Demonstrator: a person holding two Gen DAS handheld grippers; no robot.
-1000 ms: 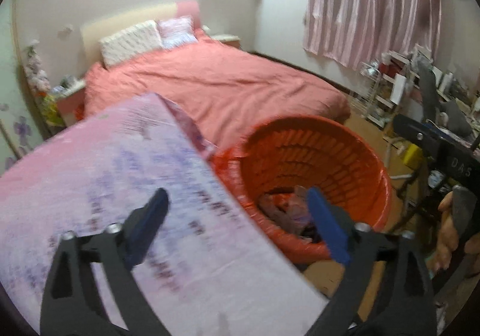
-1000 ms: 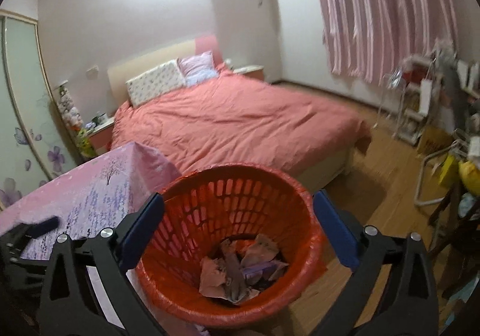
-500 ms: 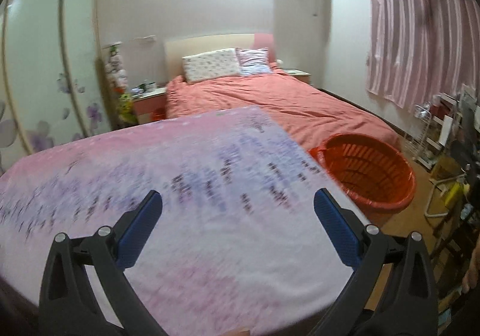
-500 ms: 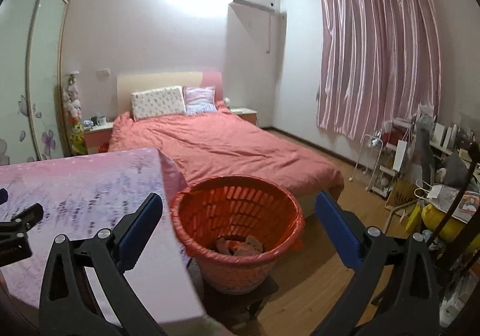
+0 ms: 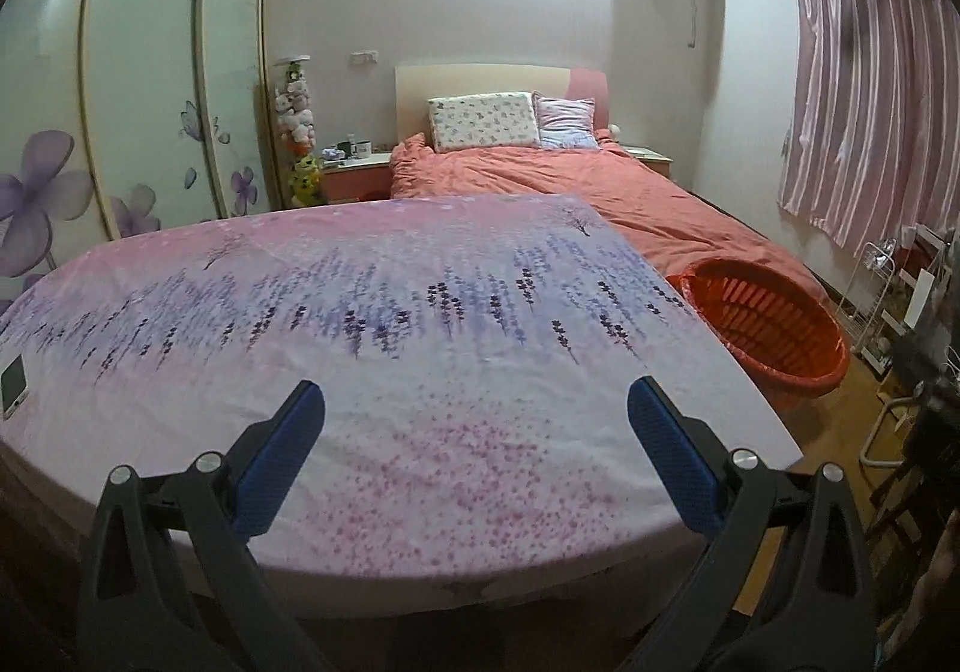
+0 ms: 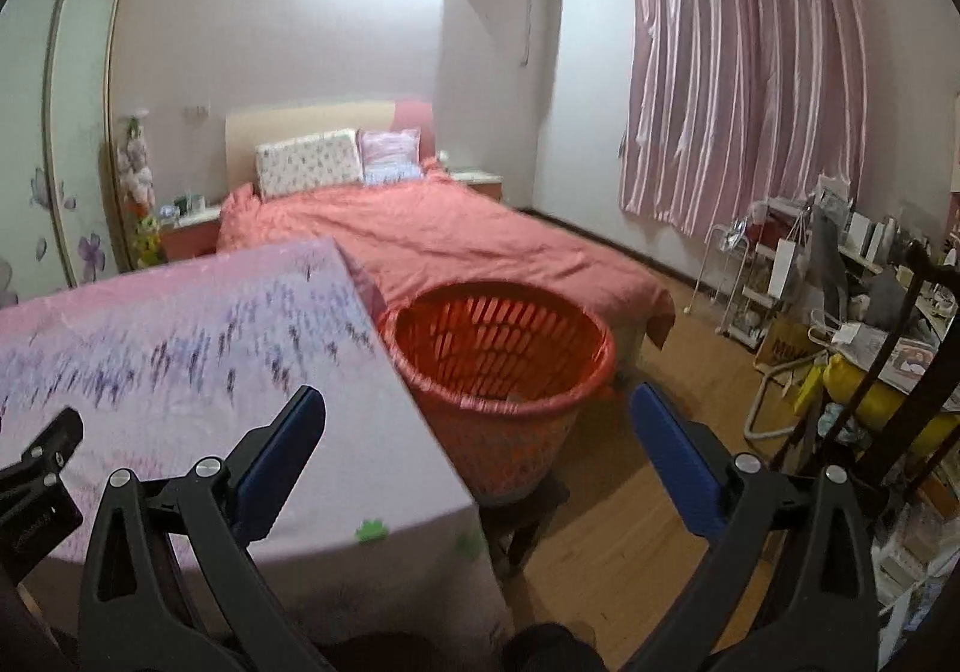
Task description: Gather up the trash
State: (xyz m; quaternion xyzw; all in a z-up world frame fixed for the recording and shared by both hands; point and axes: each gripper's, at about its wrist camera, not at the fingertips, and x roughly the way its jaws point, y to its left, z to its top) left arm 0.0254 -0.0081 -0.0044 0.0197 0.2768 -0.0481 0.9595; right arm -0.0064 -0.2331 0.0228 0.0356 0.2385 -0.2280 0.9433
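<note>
Left wrist view: left gripper (image 5: 474,432) wide open, holding nothing, over table (image 5: 384,324) with lavender-print cloth filling centre frame. Small white device (image 5: 13,385) at far left edge. Red basket (image 5: 774,324) right of table; bed (image 5: 600,186) upper centre.

Right wrist view: right gripper (image 6: 477,432) wide open, holding nothing. Red basket (image 6: 504,360) centre frame, touching table (image 6: 180,360) edge, its contents unseen. Curtain (image 6: 744,90) upper right, cluttered shelves (image 6: 840,264) right.

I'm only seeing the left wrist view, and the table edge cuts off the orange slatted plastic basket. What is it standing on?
Observer: In the right wrist view, the orange slatted plastic basket sits on a low dark stand, not directly on the wooden floor.
Operator: Is the right gripper holding anything?
Observer: No. The right gripper is open and empty, aimed at the basket's near side.
Operator: Any trash showing inside?
Observer: The basket's near rim hides its bottom there too, so I cannot tell.
</note>
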